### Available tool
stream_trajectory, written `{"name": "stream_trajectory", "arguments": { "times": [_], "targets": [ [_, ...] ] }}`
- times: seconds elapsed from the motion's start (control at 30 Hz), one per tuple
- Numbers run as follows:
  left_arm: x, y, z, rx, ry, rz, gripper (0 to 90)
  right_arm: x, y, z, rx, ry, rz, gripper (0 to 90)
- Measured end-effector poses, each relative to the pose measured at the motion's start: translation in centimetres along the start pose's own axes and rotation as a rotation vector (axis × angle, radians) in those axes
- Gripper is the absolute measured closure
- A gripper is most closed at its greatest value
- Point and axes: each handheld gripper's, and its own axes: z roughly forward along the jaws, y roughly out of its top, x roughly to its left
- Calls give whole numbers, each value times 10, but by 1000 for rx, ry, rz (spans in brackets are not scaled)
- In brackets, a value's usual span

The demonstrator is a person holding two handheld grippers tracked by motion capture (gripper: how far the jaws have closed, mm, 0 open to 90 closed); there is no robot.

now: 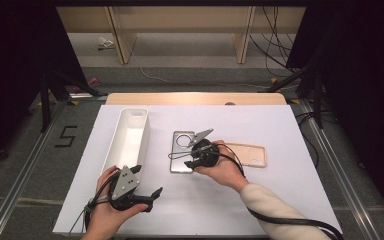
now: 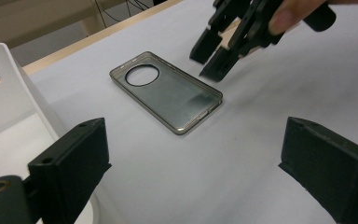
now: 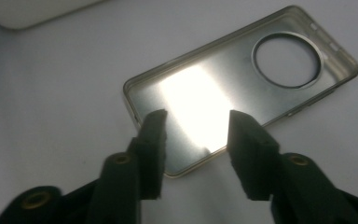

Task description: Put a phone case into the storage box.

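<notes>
A grey see-through phone case [image 1: 181, 151] [image 2: 165, 91] [image 3: 242, 84] with a round camera hole lies flat on the white table. My right gripper [image 1: 191, 163] [image 3: 196, 116] [image 2: 214, 56] hovers over the case's near right end. Its jaws stand apart and nothing is between the pads. A beige phone case [image 1: 247, 154] lies just right of the right hand. My left gripper [image 1: 151, 194] [image 2: 196, 135] rests near the table's front edge with its jaws wide open and empty, pointing toward the grey case.
A long white bin [image 1: 130, 137] [image 2: 0, 93] stands left of the grey case, right beside the left hand. The white table sheet [image 1: 280, 125] has free room at the right and front. Cables trail from both grippers.
</notes>
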Motion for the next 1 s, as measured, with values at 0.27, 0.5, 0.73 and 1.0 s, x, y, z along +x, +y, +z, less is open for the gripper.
{"name": "stream_trajectory", "arguments": {
  "times": [0.27, 0.5, 0.73, 1.0],
  "targets": [
    [-10, 10, 9, 27, -48, 27, 74, -17, -28, -47, -129, -19, 55, 252],
    [-10, 24, 26, 83, -71, 71, 150, -26, -61, -83, -167, -65, 115, 216],
    [-5, 46, 53, 257, -49, 235, 199, -30, -84, -105, -182, -92, 136, 214],
    [-5, 67, 85, 407, -106, 392, 255, -31, -98, -115, -182, -105, 154, 214]
  ]
}}
